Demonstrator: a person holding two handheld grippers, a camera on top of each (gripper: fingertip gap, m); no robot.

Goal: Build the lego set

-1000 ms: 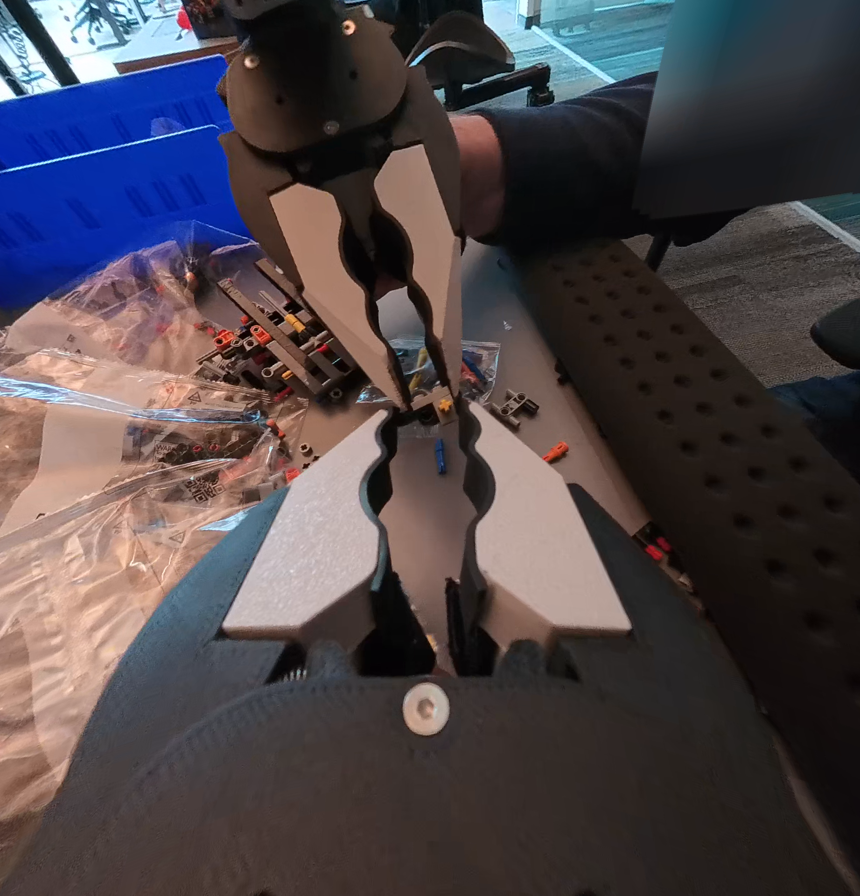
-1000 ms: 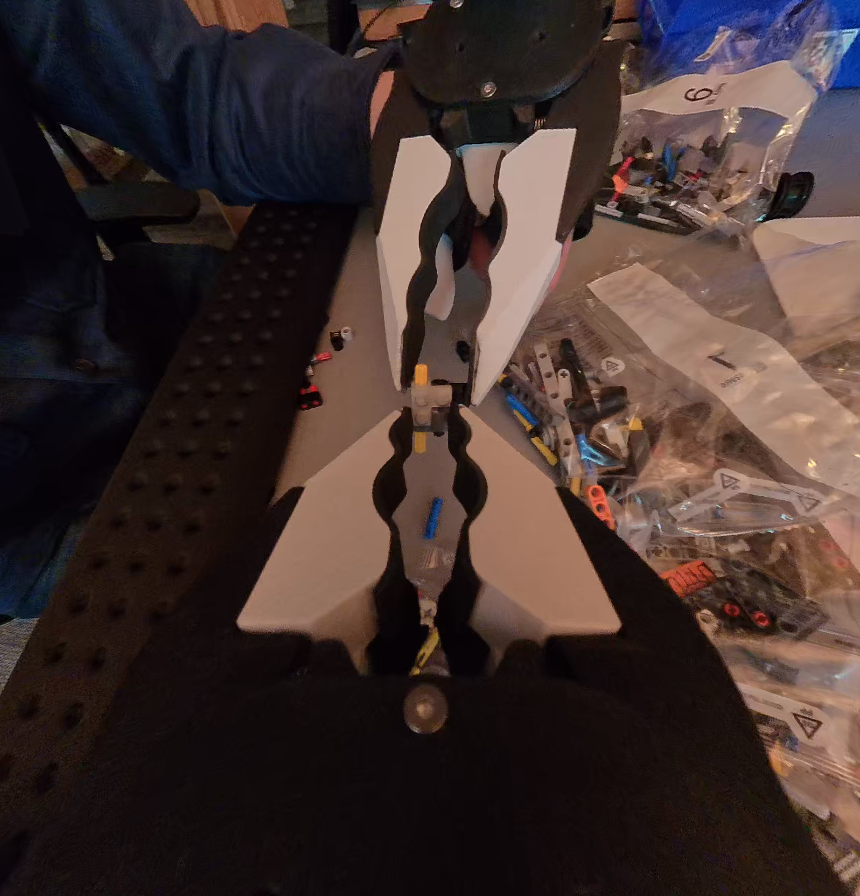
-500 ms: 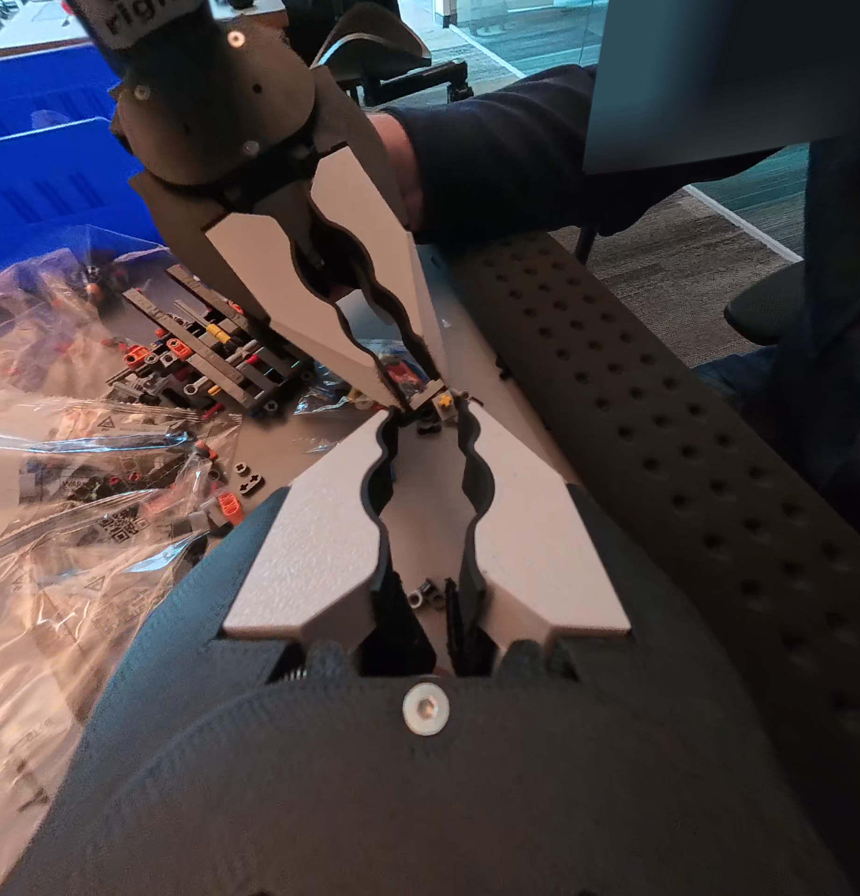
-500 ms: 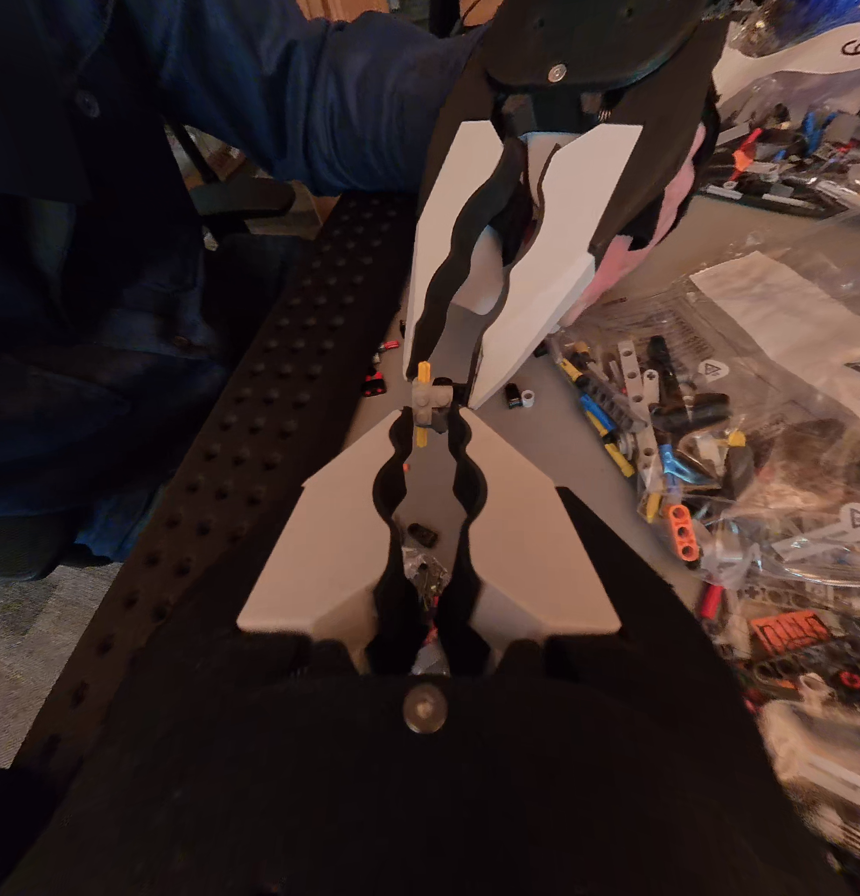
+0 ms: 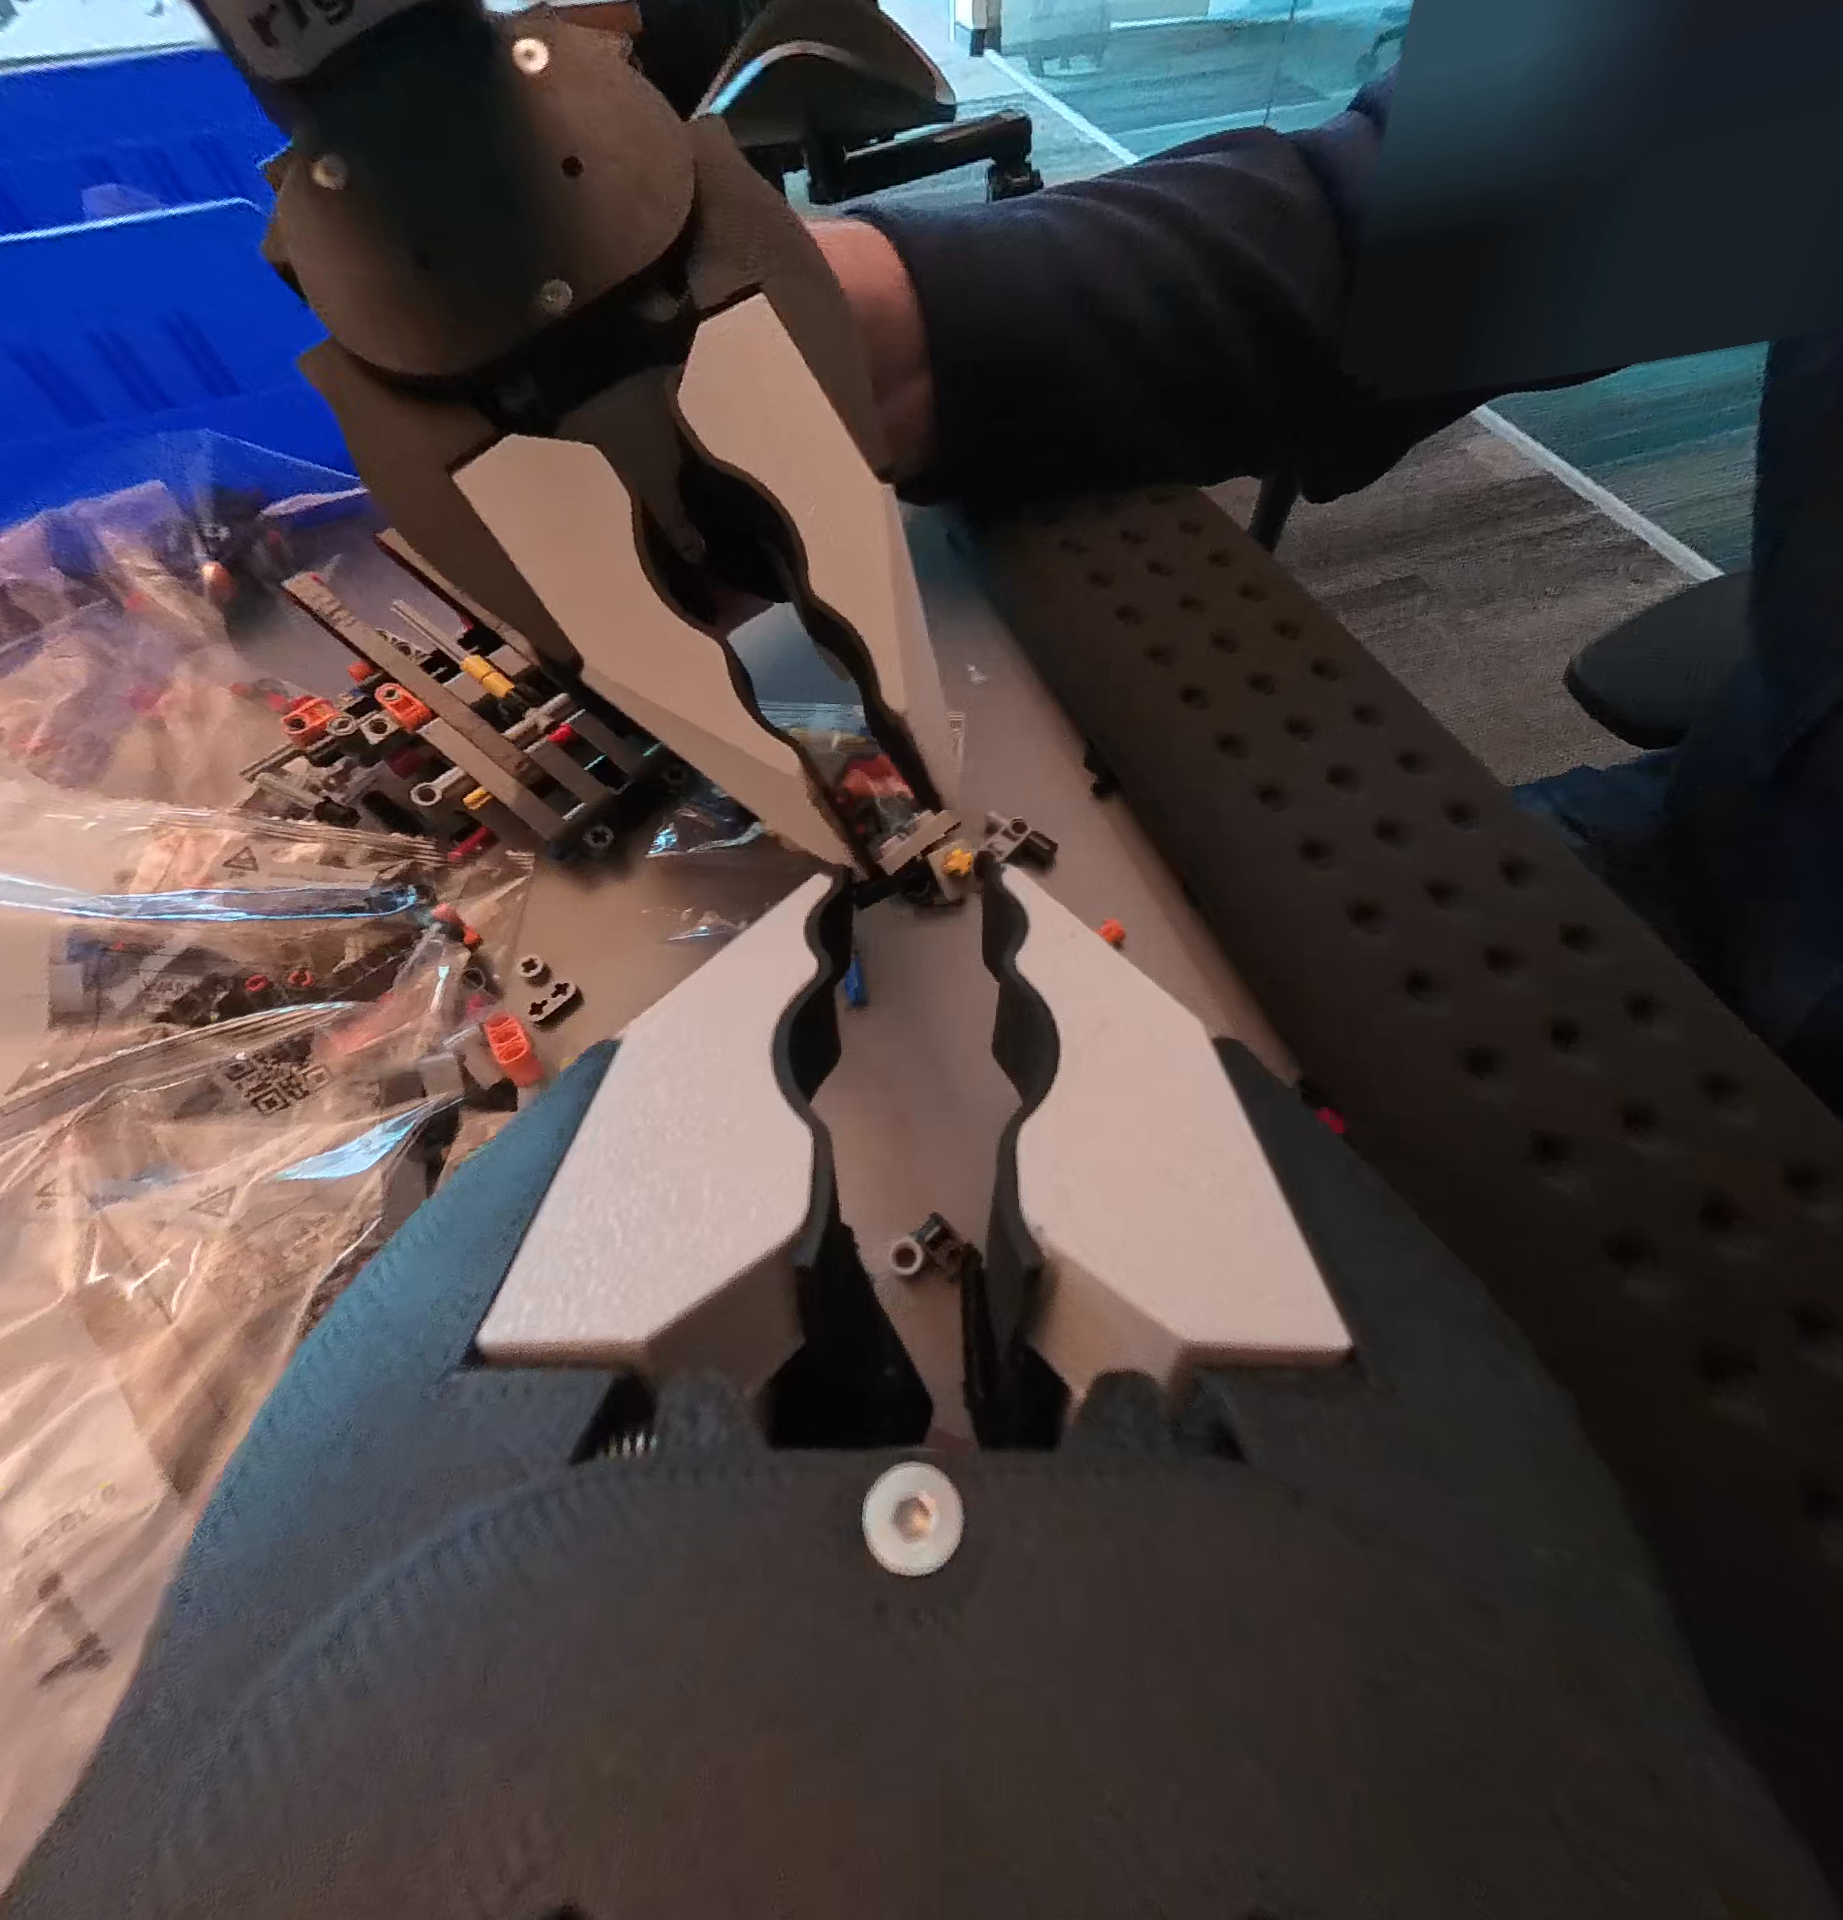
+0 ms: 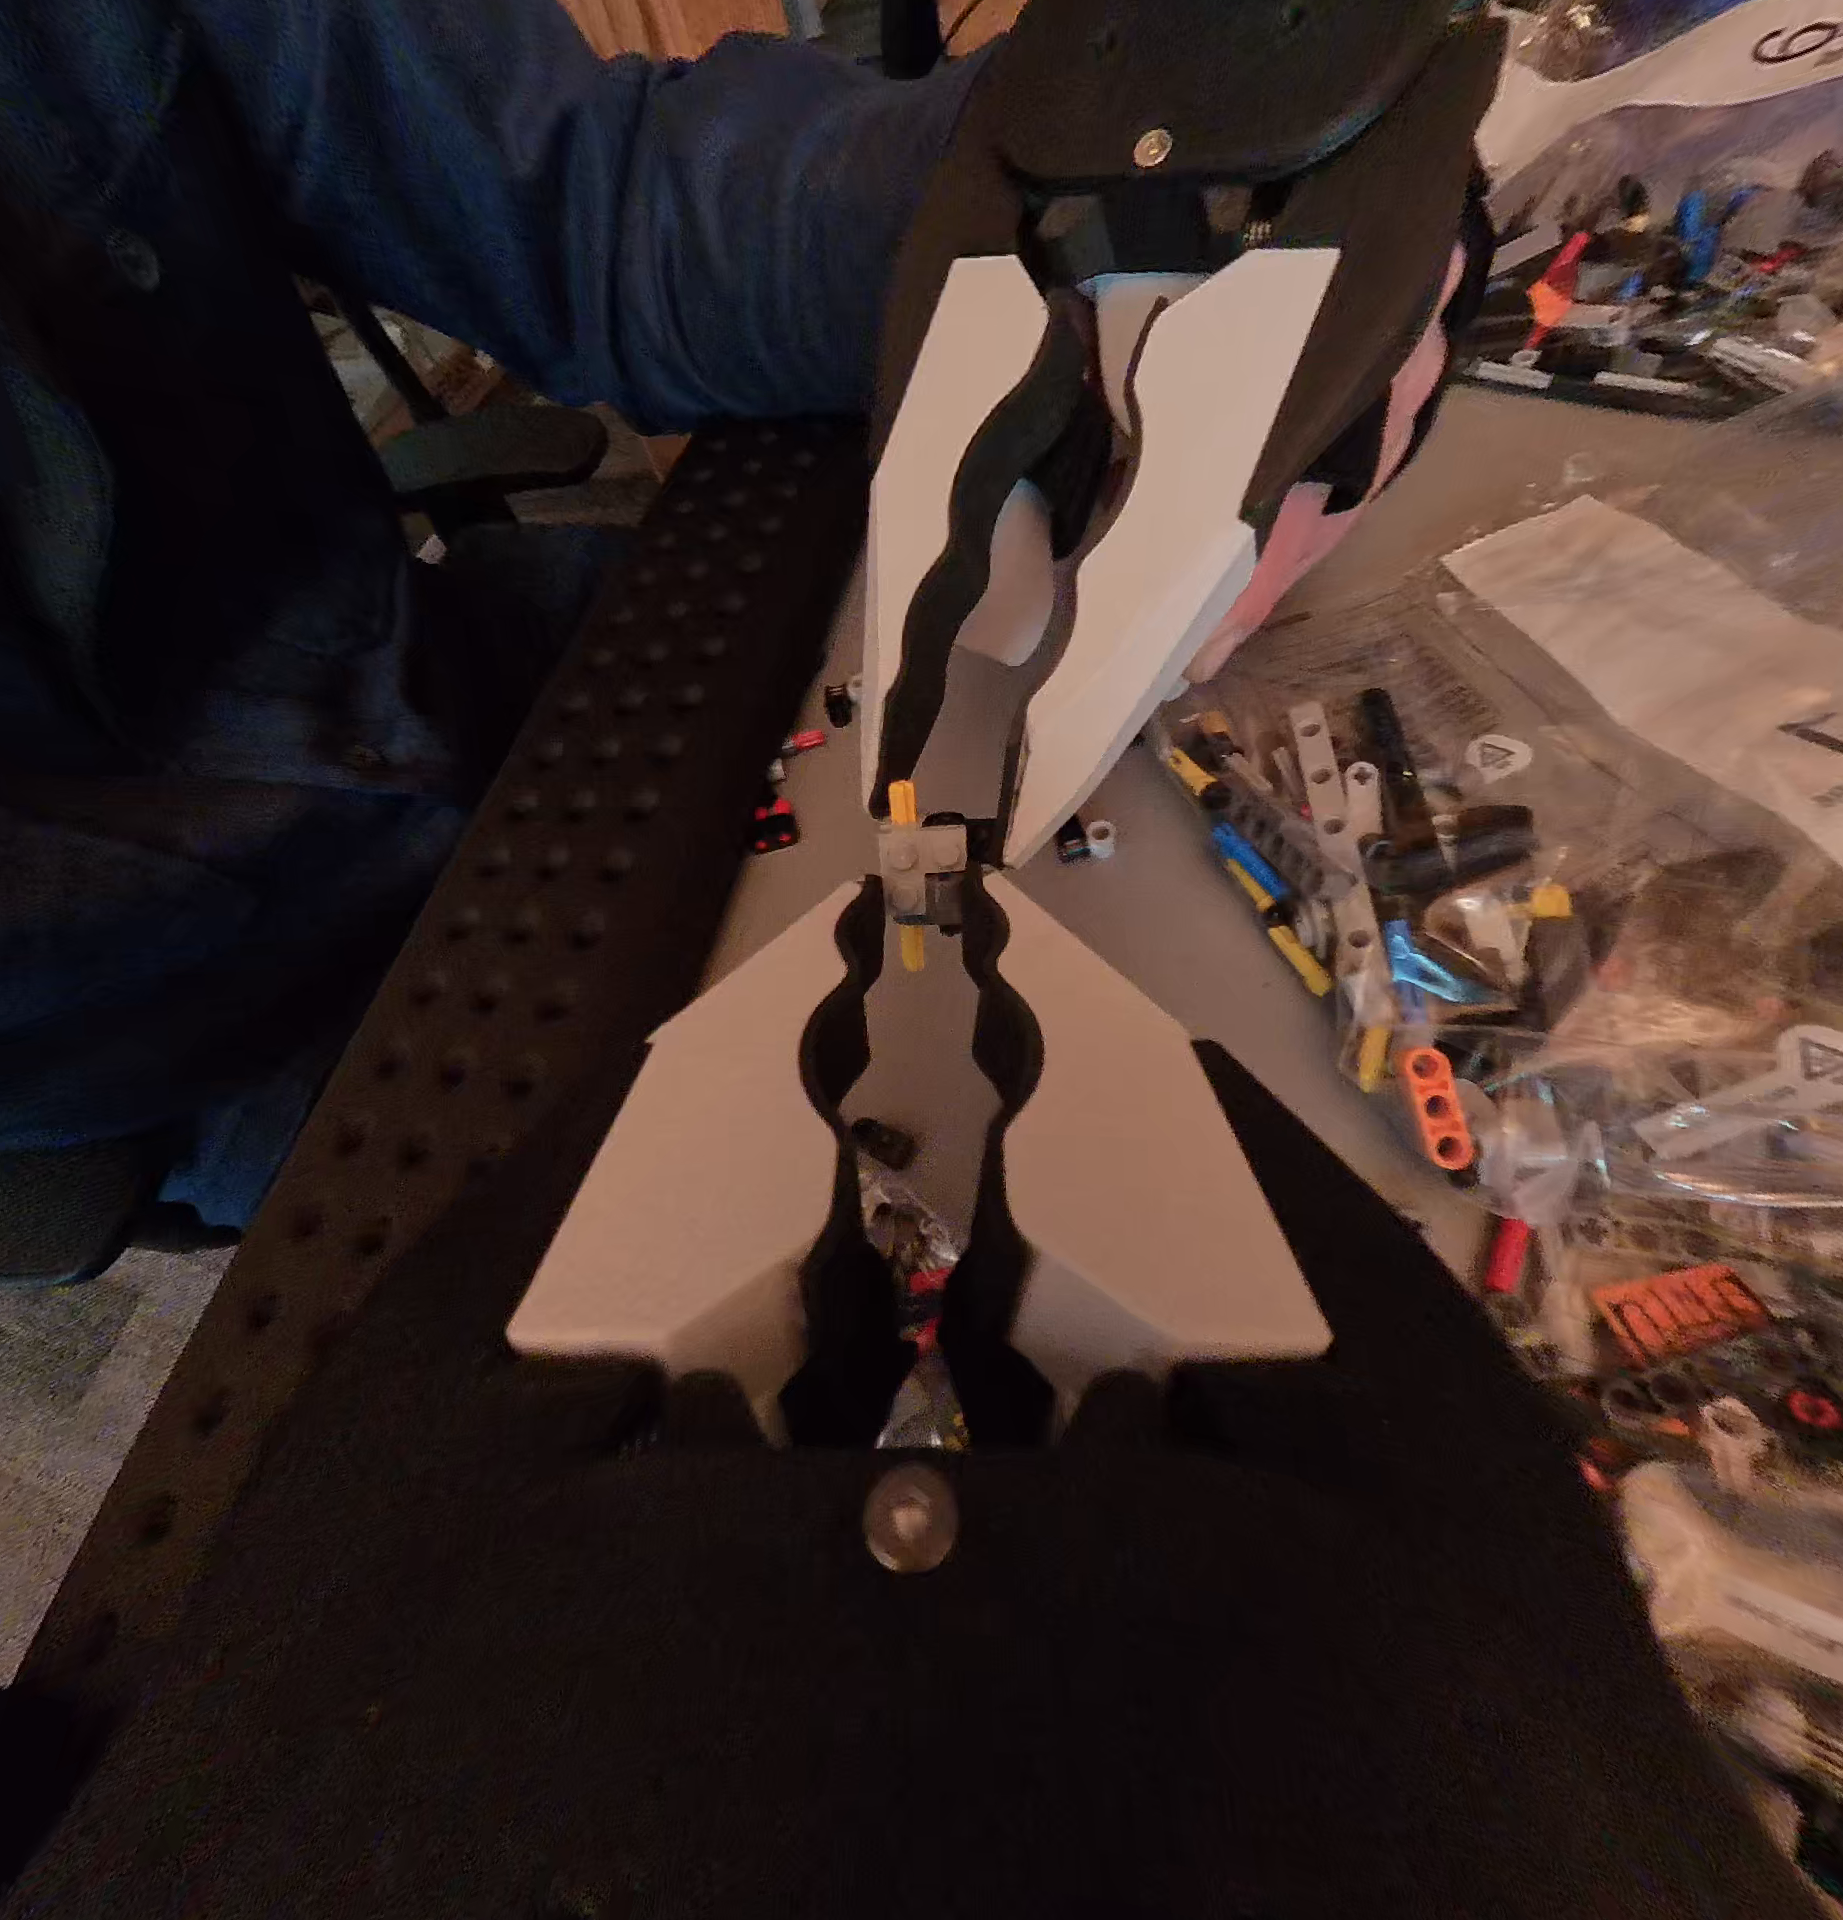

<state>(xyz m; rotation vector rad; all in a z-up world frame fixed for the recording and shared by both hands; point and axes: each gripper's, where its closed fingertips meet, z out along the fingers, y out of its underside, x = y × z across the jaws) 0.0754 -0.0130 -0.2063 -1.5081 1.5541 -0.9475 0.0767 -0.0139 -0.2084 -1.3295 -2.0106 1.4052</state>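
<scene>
Broadly, we record a grey table [image 5: 1010, 717] edged on the person's side by a black perforated strip [image 5: 1416, 883], with carpeted floor beyond that edge. Two blue bins [image 5: 117, 312] stand at the far side; we cannot tell their contents.

Clear plastic bags [image 5: 169, 1143] cover much of the table. They bear white printed labels and a square code mark, and they hold mixed lego parts in black, grey, blue, yellow and orange. Bare table is confined to a narrow lane between the bags and the strip.

A partly built dark frame [image 5: 481, 748] lies beside the bags, near the far gripper.

The left gripper [image 5: 917, 888] and right gripper [image 6: 919, 899] meet tip to tip above that lane. The right unit's body carries a label, partly out of frame. Both claws are clamped on one small grey sub-assembly [image 6: 922, 862], held off the table between the four tips. A yellow axle [image 6: 903, 810] passes through it, standing roughly upright in the right wrist view.

Loose items on the bare lane: an orange connector [image 5: 510, 1044] at the bag edge and a small grey-and-black pin [image 5: 922, 1247] below the left gripper.
</scene>
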